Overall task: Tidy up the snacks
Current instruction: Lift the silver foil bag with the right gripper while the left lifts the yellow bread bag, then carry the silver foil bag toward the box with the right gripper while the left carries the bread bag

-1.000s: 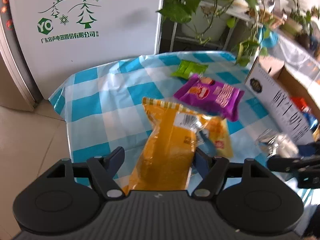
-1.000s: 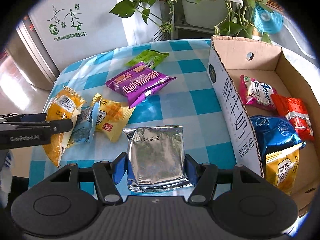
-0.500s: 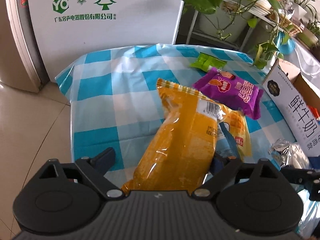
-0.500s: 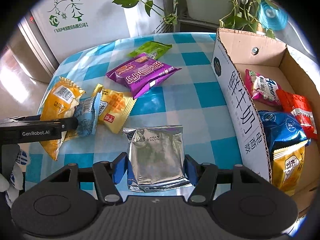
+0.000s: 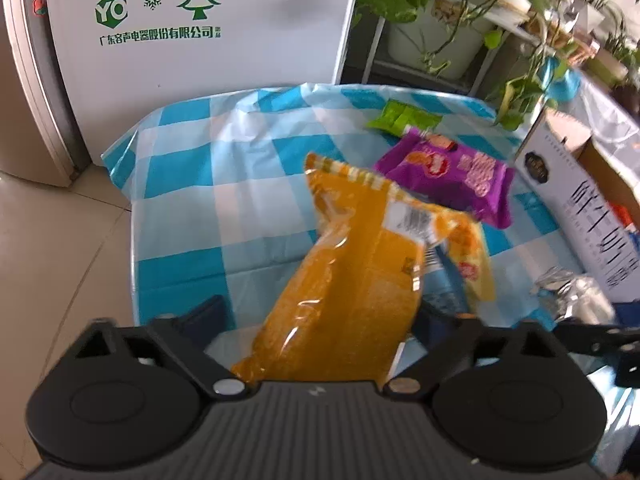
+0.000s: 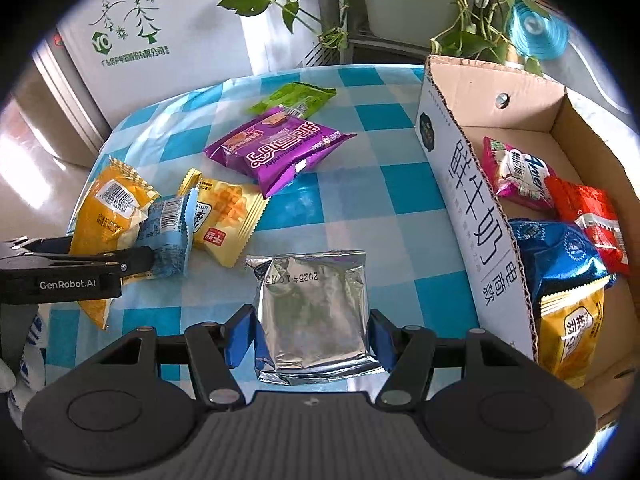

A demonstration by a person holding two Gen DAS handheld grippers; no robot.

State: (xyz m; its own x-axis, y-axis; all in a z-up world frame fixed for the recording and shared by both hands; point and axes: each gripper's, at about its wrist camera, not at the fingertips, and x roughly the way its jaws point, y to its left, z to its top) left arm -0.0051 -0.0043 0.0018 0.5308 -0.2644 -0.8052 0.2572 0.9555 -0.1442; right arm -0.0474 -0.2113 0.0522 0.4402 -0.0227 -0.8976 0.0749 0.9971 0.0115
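My left gripper [image 5: 320, 320] is open around a long orange snack bag [image 5: 352, 288] that lies between its fingers; the right finger is mostly hidden behind the bag. The same bag [image 6: 108, 216] and the left gripper [image 6: 132, 260] show at the left of the right wrist view. My right gripper [image 6: 310, 336] is open with a flat silver foil packet [image 6: 312, 312] lying between its fingers on the checked cloth. A cardboard box [image 6: 472, 184] at the right holds several snack packs.
On the blue and white checked tablecloth [image 6: 400, 184] lie a purple pack [image 6: 276, 148], a green pack [image 6: 296, 96], a yellow waffle pack [image 6: 224, 216] and a light blue pack [image 6: 168, 236]. A white appliance [image 5: 200, 20] and potted plants [image 5: 460, 20] stand behind the table.
My left gripper has come closer along the orange bag, which now looks bigger and tilts up at its far end. My right gripper and the silver packet have barely moved.
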